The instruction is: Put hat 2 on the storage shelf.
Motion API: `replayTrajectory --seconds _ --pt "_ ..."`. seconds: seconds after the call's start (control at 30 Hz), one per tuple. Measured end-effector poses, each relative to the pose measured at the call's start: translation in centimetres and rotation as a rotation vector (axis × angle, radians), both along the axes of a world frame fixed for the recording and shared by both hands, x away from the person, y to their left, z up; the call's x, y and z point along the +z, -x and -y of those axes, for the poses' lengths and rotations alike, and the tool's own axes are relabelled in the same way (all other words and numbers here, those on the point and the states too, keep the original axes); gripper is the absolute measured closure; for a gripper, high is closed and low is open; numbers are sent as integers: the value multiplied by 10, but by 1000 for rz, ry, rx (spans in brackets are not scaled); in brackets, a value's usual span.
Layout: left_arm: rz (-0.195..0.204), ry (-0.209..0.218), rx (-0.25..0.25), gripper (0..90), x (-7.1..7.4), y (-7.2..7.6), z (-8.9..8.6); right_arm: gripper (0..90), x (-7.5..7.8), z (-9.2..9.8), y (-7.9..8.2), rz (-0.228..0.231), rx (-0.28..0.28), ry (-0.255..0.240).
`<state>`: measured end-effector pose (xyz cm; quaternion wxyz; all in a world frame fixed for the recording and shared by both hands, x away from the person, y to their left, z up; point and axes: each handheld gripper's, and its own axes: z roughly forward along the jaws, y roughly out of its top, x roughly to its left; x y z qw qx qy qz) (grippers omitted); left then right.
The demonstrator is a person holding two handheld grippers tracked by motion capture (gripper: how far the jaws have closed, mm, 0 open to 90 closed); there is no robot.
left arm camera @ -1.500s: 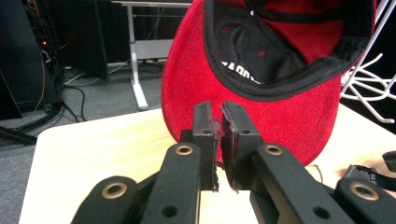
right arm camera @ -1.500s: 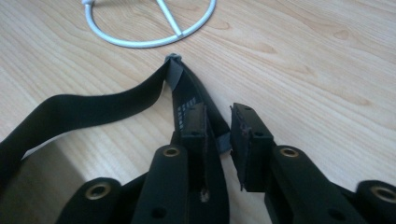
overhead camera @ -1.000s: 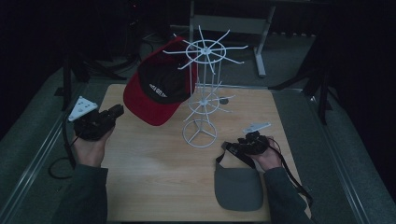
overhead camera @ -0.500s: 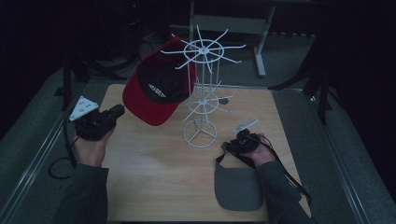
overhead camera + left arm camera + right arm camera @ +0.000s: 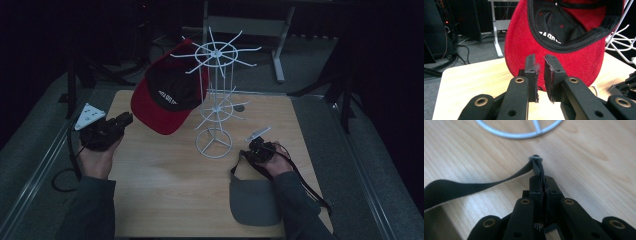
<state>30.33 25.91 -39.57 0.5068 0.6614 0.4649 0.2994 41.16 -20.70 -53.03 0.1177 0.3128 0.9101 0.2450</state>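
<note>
red cap [image 5: 167, 97] hangs on the white wire rack [image 5: 216, 95] near the desk's [image 5: 165, 185] far edge; grey visor [image 5: 254, 201] lies near the right corner. left claw [image 5: 540, 66], narrowly parted, faces the cap's brim. right claw [image 5: 541, 182] pinches the visor's strap [image 5: 474, 185].

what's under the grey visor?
Bare wooden table shows around the grey visor, which lies flat on it. The right gripper pinches its strap. Whatever the brim covers is hidden.
</note>
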Motion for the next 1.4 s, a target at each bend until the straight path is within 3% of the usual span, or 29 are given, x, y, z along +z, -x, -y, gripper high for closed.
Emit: replayTrajectory --seconds 0.17,0.4,0.73,1.0,1.4 --pt "-2 7 8 817 -1 -1 0 867 12 6 6 80 -48 -42" --pt "-1 6 6 812 -1 -1 1 869 34 16 16 183 -114 -159" --pt "1 9 17 829 -1 -1 1 869 68 18 31 318 -112 -237" --pt "-2 13 18 825 -2 -1 1 869 87 19 40 362 -105 -312" --pt "-1 2 23 809 -2 -1 3 868 114 20 58 418 -82 -375"
